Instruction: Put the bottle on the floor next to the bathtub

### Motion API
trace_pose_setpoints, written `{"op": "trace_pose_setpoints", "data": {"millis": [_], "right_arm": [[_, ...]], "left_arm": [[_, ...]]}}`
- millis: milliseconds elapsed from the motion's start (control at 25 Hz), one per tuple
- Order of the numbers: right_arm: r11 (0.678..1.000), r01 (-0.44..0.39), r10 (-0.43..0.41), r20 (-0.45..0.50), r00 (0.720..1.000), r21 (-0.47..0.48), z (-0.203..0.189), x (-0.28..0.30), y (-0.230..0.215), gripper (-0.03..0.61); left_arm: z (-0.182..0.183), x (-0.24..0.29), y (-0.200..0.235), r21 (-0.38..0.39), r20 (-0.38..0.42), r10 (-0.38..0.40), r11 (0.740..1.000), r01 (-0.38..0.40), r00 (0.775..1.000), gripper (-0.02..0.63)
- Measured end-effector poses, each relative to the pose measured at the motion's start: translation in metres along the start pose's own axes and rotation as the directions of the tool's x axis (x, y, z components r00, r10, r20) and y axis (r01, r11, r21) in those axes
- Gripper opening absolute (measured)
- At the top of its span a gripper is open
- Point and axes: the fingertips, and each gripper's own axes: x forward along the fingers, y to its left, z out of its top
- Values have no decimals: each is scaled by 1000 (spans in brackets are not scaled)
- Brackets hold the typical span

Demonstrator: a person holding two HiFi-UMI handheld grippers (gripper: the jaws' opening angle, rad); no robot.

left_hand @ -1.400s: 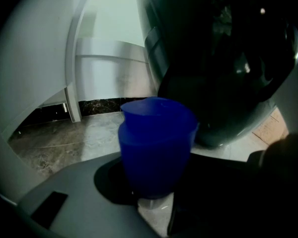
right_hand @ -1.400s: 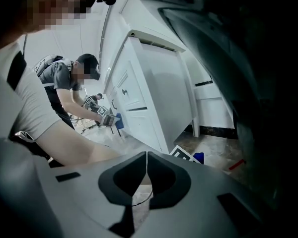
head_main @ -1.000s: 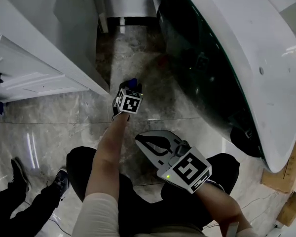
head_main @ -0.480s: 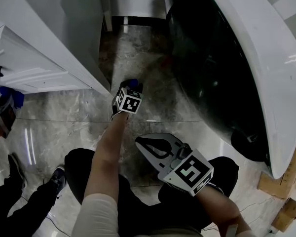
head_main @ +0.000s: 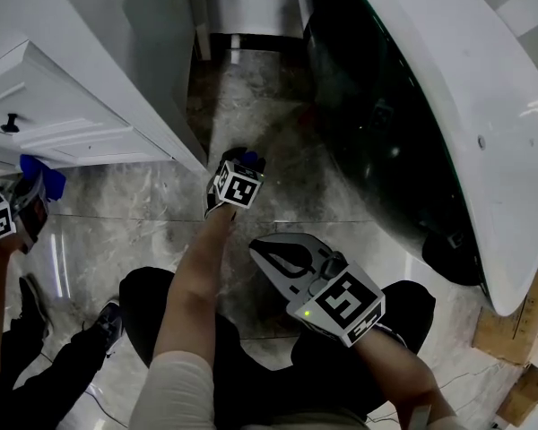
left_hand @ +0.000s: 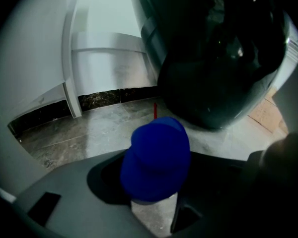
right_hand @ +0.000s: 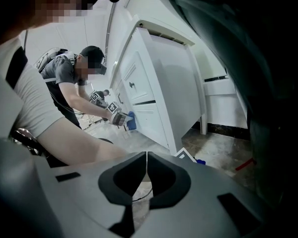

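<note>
The bottle shows mainly as its blue cap (left_hand: 156,157) (head_main: 249,159), standing on the marble floor close to the dark side of the bathtub (head_main: 386,133) (left_hand: 223,58). My left gripper (head_main: 243,161) (left_hand: 156,185) reaches down around it. Its jaws have just been opening and the bottle stands between them, with a dark gap beside the cap. My right gripper (head_main: 258,245) (right_hand: 146,155) hangs nearer my knees, its jaws shut tip to tip on nothing.
A white cabinet (head_main: 90,88) (right_hand: 159,93) walls the left side of the narrow floor strip. Another person's hand with a gripper and a blue thing (head_main: 22,200) works at its door. A red strip (left_hand: 155,110) lies by the tub. Cardboard (head_main: 520,321) sits at right.
The other person's gripper with a blue thing has come into the head view at the left edge. Both my grippers have kept their places, and the blue cap stays by the left one.
</note>
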Motion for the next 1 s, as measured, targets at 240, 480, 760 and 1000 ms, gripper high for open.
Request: {"op": "trace_pose_setpoints", "data": {"millis": [240,480,760,1000], "right_arm": [[1000,2,-2,13,1000,-7,6,5,-3,28],[1000,-4,4,6,1000,-21,7,11,-3,28],[999,-21,21,4,1000,-27,13,17,-1,28],[999,-17,17,9,1000,-34,21,21,-5,28]], "left_arm": [[-3,-9,2,1,-17,-6,1000,6,1000,273],[-4,-15,3,18,-22,0,1000,1,1000,273],[-12,-22,8,14,-33,0,1000,0,999,285],[-12,-29,11,28,-46,-9,1000,10,999,296]]}}
